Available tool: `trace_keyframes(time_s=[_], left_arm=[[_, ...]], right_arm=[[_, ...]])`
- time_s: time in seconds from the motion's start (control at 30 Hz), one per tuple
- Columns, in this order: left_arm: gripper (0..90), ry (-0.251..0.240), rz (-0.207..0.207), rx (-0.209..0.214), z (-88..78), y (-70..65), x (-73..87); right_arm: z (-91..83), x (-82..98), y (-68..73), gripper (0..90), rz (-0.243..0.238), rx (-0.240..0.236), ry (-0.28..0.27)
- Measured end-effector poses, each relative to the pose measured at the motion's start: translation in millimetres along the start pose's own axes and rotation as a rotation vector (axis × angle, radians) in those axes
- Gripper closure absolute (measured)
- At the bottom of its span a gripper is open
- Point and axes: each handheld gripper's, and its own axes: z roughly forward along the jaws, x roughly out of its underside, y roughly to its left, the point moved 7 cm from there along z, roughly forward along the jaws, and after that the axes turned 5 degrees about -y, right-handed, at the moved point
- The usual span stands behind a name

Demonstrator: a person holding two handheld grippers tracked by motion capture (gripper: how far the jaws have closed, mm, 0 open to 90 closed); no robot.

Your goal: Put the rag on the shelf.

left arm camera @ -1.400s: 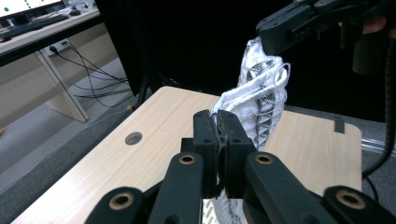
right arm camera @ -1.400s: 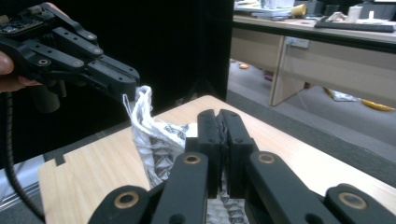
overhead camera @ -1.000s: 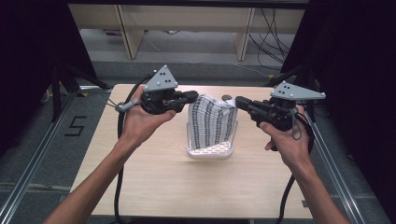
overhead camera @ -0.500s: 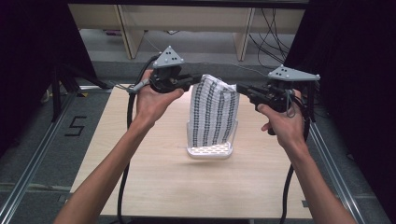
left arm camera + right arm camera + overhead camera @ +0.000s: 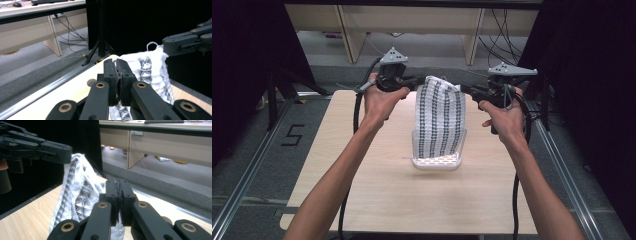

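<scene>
Forearms: two bare forearms come in from the bottom of the high view and reach forward over the light wooden table (image 5: 362,200).
Basket: a white perforated plastic basket (image 5: 436,161) sits near the middle of the table, and the lower end of the cloth hangs into it.
Cloth: a white cloth with dark patterned stripes (image 5: 439,117) hangs stretched between the two grippers, its top edge held up above the basket.
Left gripper: the left gripper (image 5: 416,82) is held high in the left hand (image 5: 382,97); in the left gripper view (image 5: 116,75) its jaws are pressed together on the cloth's upper left corner.
Right gripper: the right gripper (image 5: 466,89) is held in the right hand (image 5: 504,115), level with the other; in the right gripper view (image 5: 117,195) its jaws are pinched together on a thin edge of the cloth.
Beyond: grey floor, pale wooden desk legs (image 5: 349,30) and loose cables (image 5: 507,25) lie past the table's far edge.
</scene>
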Motion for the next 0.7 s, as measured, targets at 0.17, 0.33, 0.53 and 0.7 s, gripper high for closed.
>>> trace_keyframes(time_s=[0.17, 0.33, 0.53, 0.7], left_arm=[[86.9, 0.018, -0.030, -0.013, 9.4, 7.7, 9.4], [86.8, 0.035, -0.067, -0.025, 17.8, 17.2, 21.2], [86.7, 0.064, -0.100, -0.025, 28.6, 24.5, 36.4], [86.6, 0.105, -0.117, -0.016, 34.7, 27.4, 51.1]], right_arm=[[9.3, 4.2, -5.5, 88.1, 0.032, 0.015, 0.017], [20.6, 11.2, -11.0, 87.9, 0.061, 0.029, 0.046], [34.5, 21.6, -19.5, 87.7, 0.061, 0.051, 0.076], [41.5, 35.4, -26.7, 87.1, 0.078, 0.059, 0.124]])
